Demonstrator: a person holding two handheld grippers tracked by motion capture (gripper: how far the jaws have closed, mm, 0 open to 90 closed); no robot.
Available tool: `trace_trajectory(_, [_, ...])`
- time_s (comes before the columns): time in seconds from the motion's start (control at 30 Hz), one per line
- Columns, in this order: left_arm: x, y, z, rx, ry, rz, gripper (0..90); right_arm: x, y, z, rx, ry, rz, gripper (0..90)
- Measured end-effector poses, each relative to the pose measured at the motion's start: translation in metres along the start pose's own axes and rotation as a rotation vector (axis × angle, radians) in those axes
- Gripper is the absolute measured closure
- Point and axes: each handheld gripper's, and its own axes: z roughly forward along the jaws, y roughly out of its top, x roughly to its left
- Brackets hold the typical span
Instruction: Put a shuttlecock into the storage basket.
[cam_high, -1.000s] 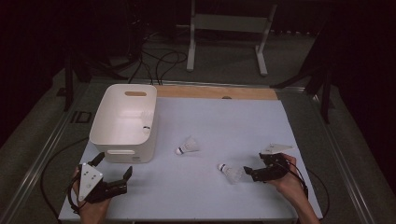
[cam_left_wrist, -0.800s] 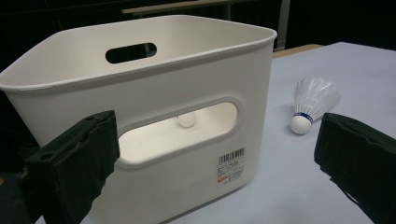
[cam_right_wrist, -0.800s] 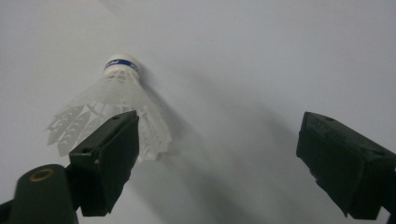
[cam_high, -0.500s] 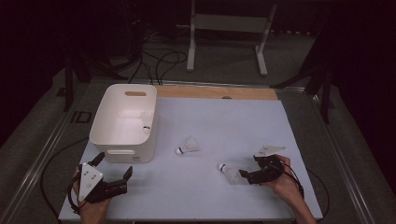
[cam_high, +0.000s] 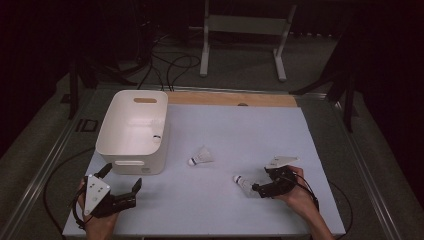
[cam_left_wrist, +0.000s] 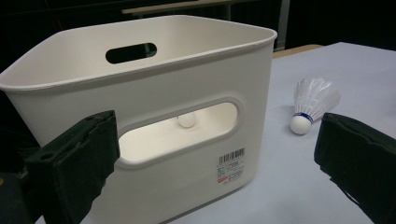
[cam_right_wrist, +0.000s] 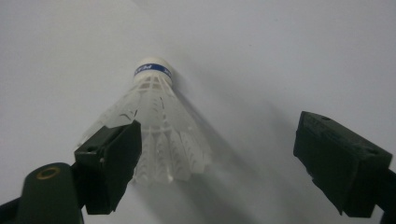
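Table (cam_high: 240, 130): bin (cam_high: 131, 131), second shuttlecock (cam_high: 201, 157)

White bin (cam_high: 131, 131) blocks left; table (cam_high: 240, 130) centre open.

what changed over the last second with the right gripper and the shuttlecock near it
The right gripper has eased a little forward and left, bringing its open jaws around the skirt of the near shuttlecock, which lies where it did and is not yet clamped. The left gripper, the white bin and the other shuttlecock have stayed as they were.
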Motion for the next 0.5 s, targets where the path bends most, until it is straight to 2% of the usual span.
trace_trajectory(0.2, [0.000,0.000,0.000,-0.001,0.001,-0.003,0.5,0.006,0.005,0.008,-0.001,0.017,-0.011,18.5])
trace_trajectory(0.5, [0.000,0.000,0.000,-0.001,0.001,-0.002,0.5,0.011,0.014,0.009,-0.030,0.022,-0.016,41.7])
